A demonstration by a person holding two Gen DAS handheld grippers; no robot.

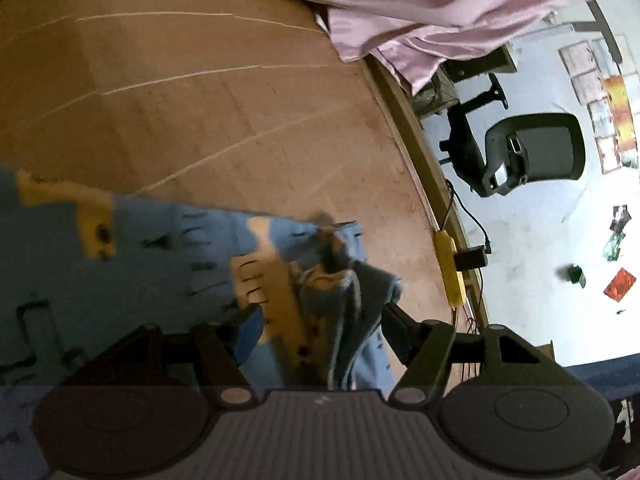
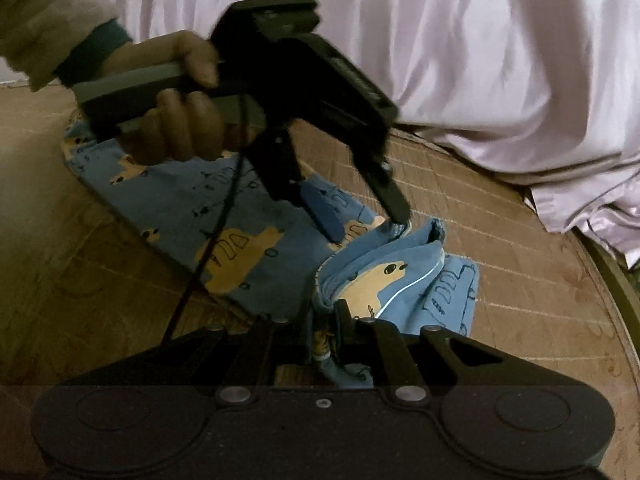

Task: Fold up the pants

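**Both grippers at one end of the blue pants**

The pants (image 2: pixel 188 200) lie on a woven mat (image 2: pixel 500 280) that covers the bed, with a pink sheet (image 2: pixel 460 60) bunched just beyond them. One end of the cloth is heaped into a loose fold, and both tools meet there.

In the right wrist view, the right gripper (image 2: pixel 326 332) has its fingers drawn narrow around a raised ridge of the blue fabric, which passes down between them; the cloth is pinched there. The left gripper (image 2: pixel 366 226), held by a hand (image 2: pixel 180 128) in a pale sleeve, comes down from above. Its fingers stand moderately apart, tips at the edge of the heaped fold. One tip touches the fabric. Whether the cloth is actually clamped cannot be told from this view.

In the left wrist view, the left gripper (image 1: pixel 316 320) has bunched cloth filling the gap between its fingers.

The pants are light blue with yellow vehicle shapes and dark line drawings. The far part lies flat on the mat; the near end is rumpled and doubled over.
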